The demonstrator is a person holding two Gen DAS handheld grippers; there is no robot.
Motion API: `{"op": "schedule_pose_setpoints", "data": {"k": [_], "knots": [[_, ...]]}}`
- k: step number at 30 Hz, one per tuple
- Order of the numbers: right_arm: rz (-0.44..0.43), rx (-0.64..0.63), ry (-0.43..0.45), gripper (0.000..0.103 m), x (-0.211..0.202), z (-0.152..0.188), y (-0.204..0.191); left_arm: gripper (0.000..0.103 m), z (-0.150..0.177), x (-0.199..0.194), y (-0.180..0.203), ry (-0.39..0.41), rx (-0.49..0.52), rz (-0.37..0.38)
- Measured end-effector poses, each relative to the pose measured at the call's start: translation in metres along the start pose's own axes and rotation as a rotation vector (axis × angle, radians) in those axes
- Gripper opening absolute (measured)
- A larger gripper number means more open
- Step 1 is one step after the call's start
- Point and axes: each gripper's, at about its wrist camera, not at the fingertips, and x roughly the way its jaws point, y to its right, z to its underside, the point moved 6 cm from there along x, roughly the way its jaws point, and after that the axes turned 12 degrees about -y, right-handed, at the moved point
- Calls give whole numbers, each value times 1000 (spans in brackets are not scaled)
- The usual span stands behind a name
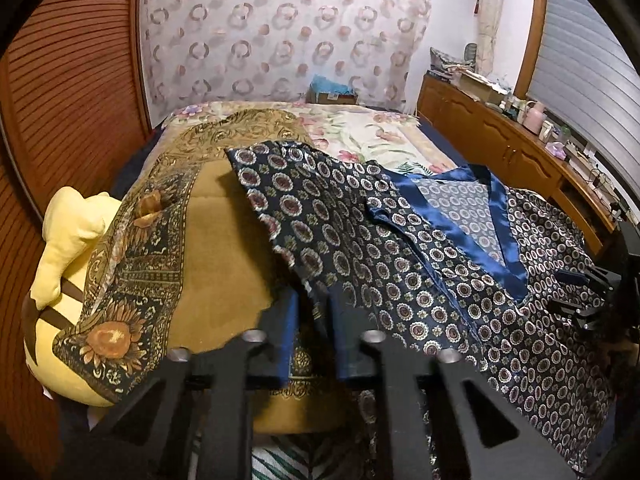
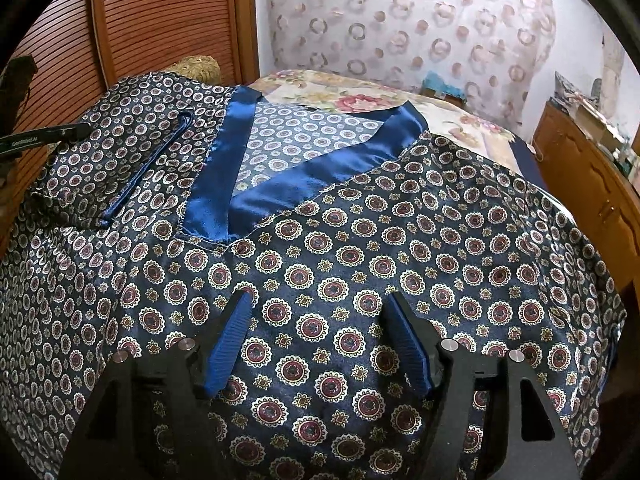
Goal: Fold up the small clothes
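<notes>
A navy satin top [image 2: 360,264] printed with round medallions lies spread on the bed, its blue V-neck band [image 2: 256,168] facing up. In the left wrist view the top [image 1: 400,264] drapes from a mustard cushion down to the right. My left gripper [image 1: 316,308] is shut on the top's left edge, where the cloth dips between the blue pads. It also shows as a dark tool at the left edge of the right wrist view. My right gripper [image 2: 319,298] stands open just over the top's front, pads [image 2: 230,344] spread wide with flat cloth under them.
A yellow plush toy [image 1: 68,240] and a sunflower-print scarf [image 1: 128,288] lie over the mustard cushion [image 1: 224,248] on the left. The floral bedspread [image 1: 360,132] stretches beyond. A slatted wooden door [image 1: 60,100] is on the left, a cluttered wooden cabinet [image 1: 500,136] on the right.
</notes>
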Motion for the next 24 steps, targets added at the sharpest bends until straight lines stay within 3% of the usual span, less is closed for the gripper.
{"op": "schedule_pose_setpoints", "data": {"k": [7,12,13,14,16,18,19,20,24], "knots": [[1,-1,-1,73,0,0,0,2,-8,-17,-13,38,-13,-87],[0,-1,-1,74,0,1,1,2,-8,-24,-20,55,-21,-54],[0,-1,0,74,0,0,1,8,-6,-25,-20,57,-20,-44],[1,-2,0,74,0,0,1,25,-5,-26,-19,60,-20,-37],[0,-1,0,75,0,1,1,47,-2,-33,-19,92,-24,-41],[0,-2,0,75,0,1,1,63,2,-42,-15,125,-9,-35],[0,-2,0,75,0,1,1,81,3,-45,-14,131,-11,-42],[1,-2,0,75,0,1,1,85,5,-50,-13,144,-17,-52],[1,-2,0,76,0,1,1,85,12,-60,-6,173,-8,-70]]}}
